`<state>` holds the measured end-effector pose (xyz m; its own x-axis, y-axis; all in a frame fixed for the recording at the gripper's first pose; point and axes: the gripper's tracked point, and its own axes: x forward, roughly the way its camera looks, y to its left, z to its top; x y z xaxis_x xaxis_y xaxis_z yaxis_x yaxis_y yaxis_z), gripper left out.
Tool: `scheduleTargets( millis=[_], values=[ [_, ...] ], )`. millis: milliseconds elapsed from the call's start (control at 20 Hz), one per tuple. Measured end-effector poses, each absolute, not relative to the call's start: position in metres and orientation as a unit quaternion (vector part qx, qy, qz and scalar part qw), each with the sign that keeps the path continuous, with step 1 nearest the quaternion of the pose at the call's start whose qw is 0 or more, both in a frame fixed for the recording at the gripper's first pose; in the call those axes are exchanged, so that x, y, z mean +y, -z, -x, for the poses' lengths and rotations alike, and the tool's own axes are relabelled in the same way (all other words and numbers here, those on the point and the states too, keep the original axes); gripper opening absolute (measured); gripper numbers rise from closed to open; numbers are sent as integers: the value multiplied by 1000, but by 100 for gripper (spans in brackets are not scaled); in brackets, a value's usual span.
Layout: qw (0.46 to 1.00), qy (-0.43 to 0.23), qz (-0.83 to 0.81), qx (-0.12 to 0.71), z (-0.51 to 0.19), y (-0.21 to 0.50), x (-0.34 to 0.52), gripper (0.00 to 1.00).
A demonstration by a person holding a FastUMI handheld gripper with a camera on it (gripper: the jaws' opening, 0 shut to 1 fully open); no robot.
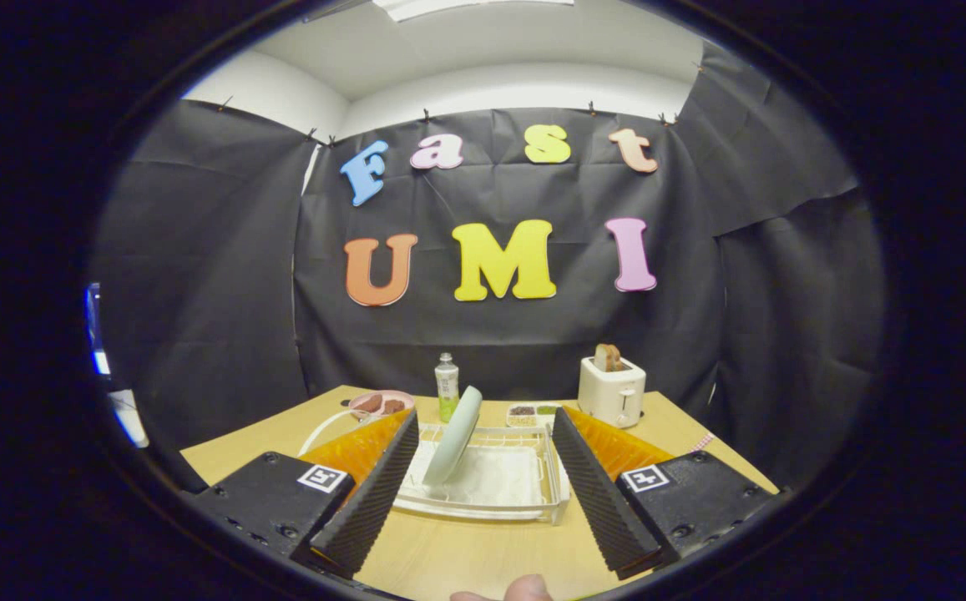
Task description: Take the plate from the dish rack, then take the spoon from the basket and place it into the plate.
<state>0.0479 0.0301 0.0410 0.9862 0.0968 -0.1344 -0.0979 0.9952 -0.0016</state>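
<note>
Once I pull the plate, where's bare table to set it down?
Bare table lies just before the dish rack, between the open hand-held gripper fingers. Behind the rack it's crowded: pink bowl, bottle, small tray, toaster. The plate stands in the rack.

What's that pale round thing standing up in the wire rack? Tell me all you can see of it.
It is the plate, pale green, smooth and matte-looking, seen nearly edge-on. It stands tilted in the white wire dish rack, leaning on the wires, lower edge down inside. It sits between and just beyond the fingers of the open gripper, which do not touch it.
</note>
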Motion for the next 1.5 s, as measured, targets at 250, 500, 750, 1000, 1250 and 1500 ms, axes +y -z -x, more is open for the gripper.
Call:
scheduleTargets(
  millis=[250,500,750,1000,1250,1500],
  values=[
    [989,-62,11,134,-108,-49,38,100],
    [971,-80,32,222,-169,-25,59,100],
    [942,-90,29,323,-218,25,77,100],
    [915,-85,10,395,-247,69,91,100],
    [904,-48,9,426,-266,96,98,86],
    [888,17,11,459,-266,107,96,54]
  ],
)
